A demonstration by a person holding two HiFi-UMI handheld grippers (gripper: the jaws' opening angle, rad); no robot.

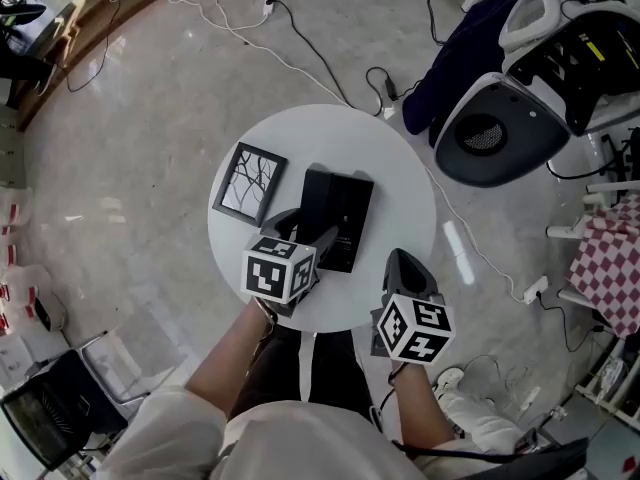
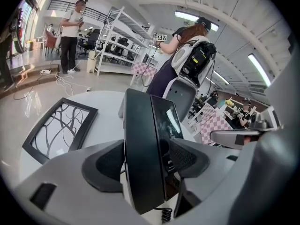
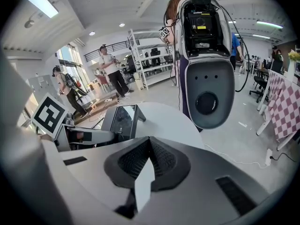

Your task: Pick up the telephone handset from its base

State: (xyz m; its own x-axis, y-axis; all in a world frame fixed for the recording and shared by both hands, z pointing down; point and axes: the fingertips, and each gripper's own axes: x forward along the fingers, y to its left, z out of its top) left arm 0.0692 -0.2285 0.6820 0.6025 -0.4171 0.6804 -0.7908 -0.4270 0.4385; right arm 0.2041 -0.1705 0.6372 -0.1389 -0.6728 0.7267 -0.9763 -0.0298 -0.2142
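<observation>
Left hand-held gripper (image 2: 146,162) straddles the long black plastic telephone handset (image 2: 140,125), jaws wide, ready to clamp; handset rests on its black base (image 1: 352,213) on the round white desk (image 1: 400,168). Right hand-held gripper (image 3: 149,159) idles closed, empty.

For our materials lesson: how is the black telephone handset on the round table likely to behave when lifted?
The handset looks like rigid moulded plastic, so it should lift as one stiff piece. Its smooth, shiny surface suggests it may slip under a light grip. The coiled cord at its near end will probably stretch and tug back.
</observation>
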